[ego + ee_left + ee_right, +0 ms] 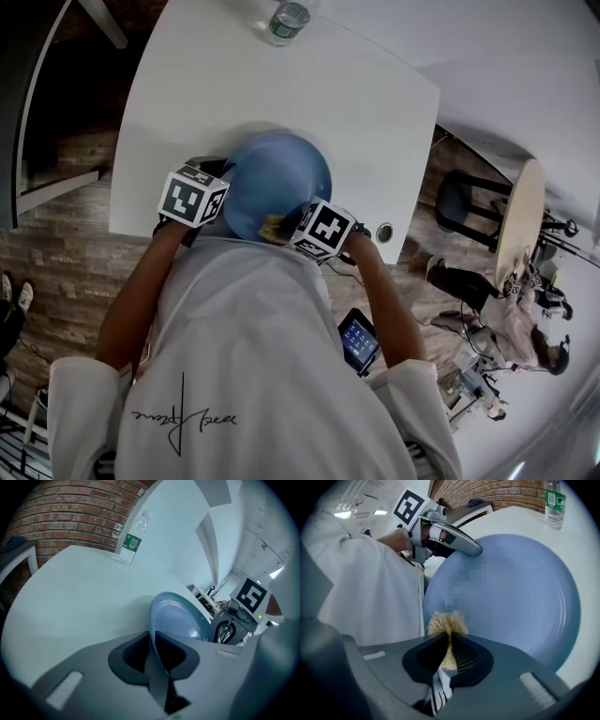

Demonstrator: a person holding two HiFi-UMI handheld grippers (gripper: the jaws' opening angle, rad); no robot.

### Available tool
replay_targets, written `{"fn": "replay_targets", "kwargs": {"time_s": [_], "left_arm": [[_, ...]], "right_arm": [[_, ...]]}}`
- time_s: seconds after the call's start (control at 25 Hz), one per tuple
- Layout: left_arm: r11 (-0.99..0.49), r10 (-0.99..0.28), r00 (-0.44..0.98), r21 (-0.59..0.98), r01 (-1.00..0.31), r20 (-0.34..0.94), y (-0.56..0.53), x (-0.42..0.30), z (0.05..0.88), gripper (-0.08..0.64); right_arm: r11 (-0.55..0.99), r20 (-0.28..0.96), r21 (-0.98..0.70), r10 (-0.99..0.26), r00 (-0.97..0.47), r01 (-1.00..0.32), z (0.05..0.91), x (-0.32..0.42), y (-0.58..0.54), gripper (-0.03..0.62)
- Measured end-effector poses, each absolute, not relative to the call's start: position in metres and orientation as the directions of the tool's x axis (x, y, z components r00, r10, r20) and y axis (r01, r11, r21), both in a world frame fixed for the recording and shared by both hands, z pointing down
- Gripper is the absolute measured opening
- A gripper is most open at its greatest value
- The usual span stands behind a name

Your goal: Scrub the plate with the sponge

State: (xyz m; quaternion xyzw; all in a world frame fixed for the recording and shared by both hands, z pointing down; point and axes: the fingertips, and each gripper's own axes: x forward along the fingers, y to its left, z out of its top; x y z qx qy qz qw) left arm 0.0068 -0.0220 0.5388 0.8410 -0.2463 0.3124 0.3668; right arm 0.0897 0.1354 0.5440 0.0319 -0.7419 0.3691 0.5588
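- The plate (520, 597) is being held tilted over the near edge of the desk (70, 602), with its left rim clenched by the fingers of the left gripper (152, 639).
- The sponge (447, 623) is being pinched by the fingers of the right gripper (449, 637) and apparently pressed on the plate's near part.
- Scrubbing seems to be in hand; next, the sponge should be rubbed across the face while the plate is kept steady.

A clear plastic water bottle with a green label (286, 21) stands upright near the far edge of a white rounded table (281, 84); a red brick wall (70, 513) rises behind.
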Motion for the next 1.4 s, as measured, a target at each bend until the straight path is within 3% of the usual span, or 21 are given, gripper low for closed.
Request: {"fn": "replay_targets", "kwargs": {"time_s": [0.92, 1.4], "left_arm": [[-0.608, -0.18, 0.682, 0.465, -0.644, 0.709, -0.023, 0.006, 0.541, 0.06], [-0.612, -0.183, 0.679, 0.458, -0.645, 0.711, -0.023, 0.007, 0.54, 0.061]], "right_arm": [[0.728, 0.878, -0.472, 0.336, -0.34, -0.497, 0.545, 0.118, 0.119, 0.034], [0.742, 0.926, -0.352, 0.187, -0.328, -0.571, 0.544, 0.138, 0.093, 0.035]]}}
